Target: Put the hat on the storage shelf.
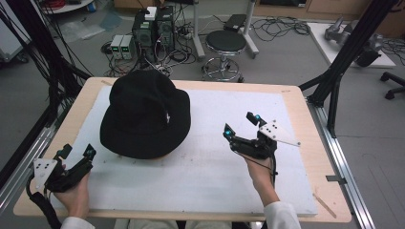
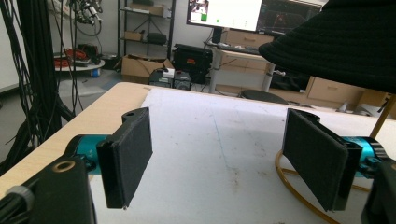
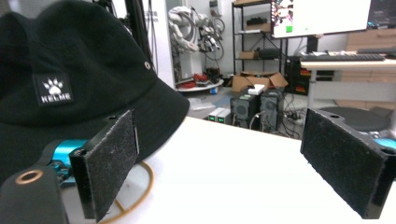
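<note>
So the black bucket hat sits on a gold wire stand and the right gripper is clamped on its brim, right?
Not quite. The right gripper is open and apart from the black bucket hat, as the high view shows. The hat does sit on a gold wire stand.

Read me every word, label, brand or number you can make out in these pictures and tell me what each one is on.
"KELME", under a white paw print, on the small patch on the black hat.
The monitor behind the table shows windows, but its text is too small to read.
The boxes on the shelves and floor carry nothing legible.
Neither the left gripper nor the right gripper bears any readable marking.
</note>
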The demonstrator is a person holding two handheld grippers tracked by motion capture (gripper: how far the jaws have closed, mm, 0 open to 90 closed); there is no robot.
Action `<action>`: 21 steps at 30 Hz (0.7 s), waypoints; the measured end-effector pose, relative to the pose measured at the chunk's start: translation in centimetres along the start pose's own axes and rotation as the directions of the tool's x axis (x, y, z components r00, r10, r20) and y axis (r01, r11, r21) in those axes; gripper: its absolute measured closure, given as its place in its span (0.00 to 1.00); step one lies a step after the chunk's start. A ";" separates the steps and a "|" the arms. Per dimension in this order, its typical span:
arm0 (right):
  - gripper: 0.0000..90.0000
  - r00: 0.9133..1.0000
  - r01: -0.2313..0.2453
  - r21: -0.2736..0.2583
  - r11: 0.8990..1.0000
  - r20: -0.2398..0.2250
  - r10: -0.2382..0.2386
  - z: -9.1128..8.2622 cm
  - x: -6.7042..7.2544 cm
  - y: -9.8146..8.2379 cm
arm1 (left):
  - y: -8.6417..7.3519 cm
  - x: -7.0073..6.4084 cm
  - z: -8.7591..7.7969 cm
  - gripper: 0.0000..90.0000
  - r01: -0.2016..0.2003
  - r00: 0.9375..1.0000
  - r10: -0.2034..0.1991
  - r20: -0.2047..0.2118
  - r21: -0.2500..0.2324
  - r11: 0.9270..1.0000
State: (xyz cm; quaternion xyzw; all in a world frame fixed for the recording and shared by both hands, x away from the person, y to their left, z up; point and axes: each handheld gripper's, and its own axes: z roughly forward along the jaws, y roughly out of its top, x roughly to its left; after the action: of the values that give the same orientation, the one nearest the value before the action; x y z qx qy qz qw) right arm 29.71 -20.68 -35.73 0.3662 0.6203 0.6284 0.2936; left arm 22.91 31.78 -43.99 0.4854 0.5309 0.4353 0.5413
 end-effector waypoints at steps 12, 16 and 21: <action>0.15 0.996 0.002 0.005 1.000 0.092 -0.003 -3.3 -1.2 -2.1 | -0.2 -0.3 0.3 0.27 0.006 1.000 -0.007 0.004 0.012 1.000; 0.16 0.993 -0.004 0.011 1.000 0.120 0.003 -3.8 -1.6 -3.0 | -0.2 -0.3 0.2 0.27 0.010 1.000 -0.010 0.003 0.010 1.000; 0.14 0.989 -0.015 0.018 1.000 0.149 0.012 -4.5 -2.0 -3.9 | -0.2 -0.3 0.2 0.27 0.015 1.000 -0.015 0.000 0.011 1.000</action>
State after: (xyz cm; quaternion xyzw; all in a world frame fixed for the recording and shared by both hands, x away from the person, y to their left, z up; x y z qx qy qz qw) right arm 26.80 -24.62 -39.62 0.4190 0.6002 0.5954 0.3313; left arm 23.04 31.47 -44.15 0.4842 0.5368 0.4283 0.5422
